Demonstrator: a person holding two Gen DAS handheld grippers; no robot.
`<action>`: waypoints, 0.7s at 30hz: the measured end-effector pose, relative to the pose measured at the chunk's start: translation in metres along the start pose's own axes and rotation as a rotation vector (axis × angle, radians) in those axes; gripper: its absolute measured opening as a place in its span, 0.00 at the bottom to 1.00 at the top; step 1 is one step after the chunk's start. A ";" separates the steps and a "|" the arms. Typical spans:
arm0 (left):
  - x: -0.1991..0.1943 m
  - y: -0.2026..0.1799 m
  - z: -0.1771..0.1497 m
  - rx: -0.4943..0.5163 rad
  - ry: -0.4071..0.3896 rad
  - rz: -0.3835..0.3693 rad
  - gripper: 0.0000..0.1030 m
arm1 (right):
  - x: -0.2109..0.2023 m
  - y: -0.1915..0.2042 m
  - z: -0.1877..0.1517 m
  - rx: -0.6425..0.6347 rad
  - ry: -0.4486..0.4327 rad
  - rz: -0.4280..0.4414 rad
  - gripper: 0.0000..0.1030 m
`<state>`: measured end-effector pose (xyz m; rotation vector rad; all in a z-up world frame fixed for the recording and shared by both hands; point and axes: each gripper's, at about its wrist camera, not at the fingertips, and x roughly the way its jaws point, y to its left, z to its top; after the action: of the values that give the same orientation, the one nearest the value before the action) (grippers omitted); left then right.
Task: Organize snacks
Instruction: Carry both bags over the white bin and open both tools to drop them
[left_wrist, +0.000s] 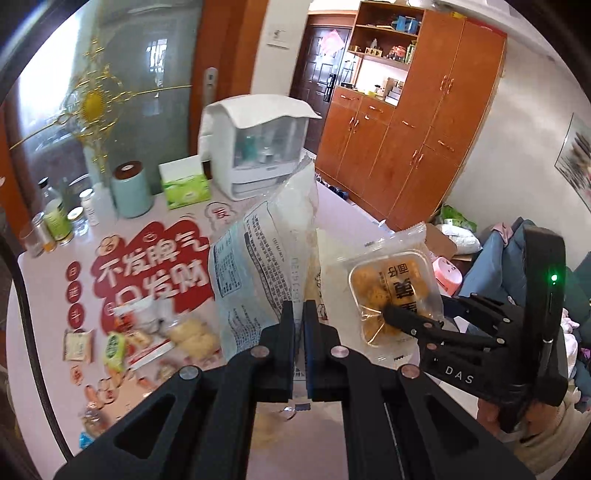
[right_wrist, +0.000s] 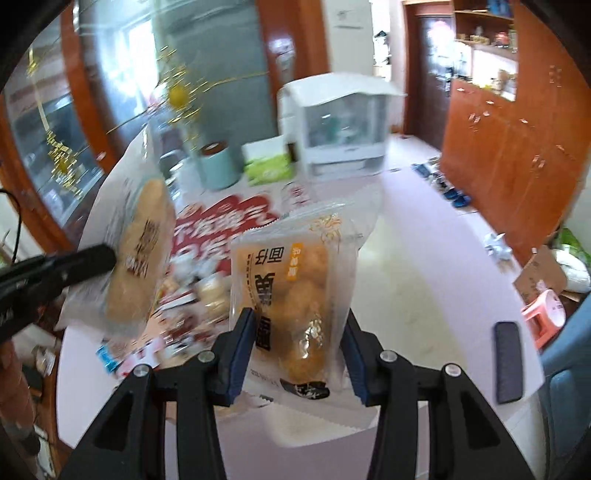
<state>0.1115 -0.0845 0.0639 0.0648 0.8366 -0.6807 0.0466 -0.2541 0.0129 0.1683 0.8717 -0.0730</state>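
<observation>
Both hands are lifted above the worktop (left_wrist: 48, 369), each with a snack in its grip. The left tool (left_wrist: 299, 317) is pressed together on the lower edge of a pale printed snack bag (left_wrist: 255, 266), which stands upright between its tips and shows a block of small text on this side. The right tool (right_wrist: 297, 343) pinches a clear-wrapped pastry tray (right_wrist: 291, 295) across its width, so the blue pads sit against the wrapper's two sides and the golden pieces inside show through. Seen from the left wrist, that same tray hangs just beside the printed bag, the two packets near each other but apart. Neither packet has been put anywhere yet, so I judge the sorting to be at an early or middle stage. Below, a scatter of loose snacks (left_wrist: 155, 336) lies on the red-lettered mat (left_wrist: 155, 273), blurred but clearly several small packets, not gathered or lined up. No basket or box meant for them can be made out. At the far edge stand a white storage cabinet (left_wrist: 255, 144), a green tissue box (left_wrist: 184, 184) and a mint canister (left_wrist: 131, 192), none of them touched. What remains, as I read it, is to set down these two packets in their place and then clear the rest of the heap.
</observation>
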 end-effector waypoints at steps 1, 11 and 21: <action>0.008 -0.009 0.002 -0.003 0.003 0.001 0.02 | 0.001 -0.015 0.003 0.008 0.000 -0.007 0.44; 0.120 -0.061 0.006 -0.073 0.141 0.058 0.02 | 0.043 -0.102 -0.001 0.018 0.120 -0.018 0.46; 0.135 -0.066 -0.013 -0.094 0.141 0.227 0.86 | 0.083 -0.110 -0.012 -0.030 0.223 0.044 0.51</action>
<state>0.1282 -0.2044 -0.0260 0.1221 0.9785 -0.4267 0.0762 -0.3598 -0.0706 0.1695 1.0906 -0.0003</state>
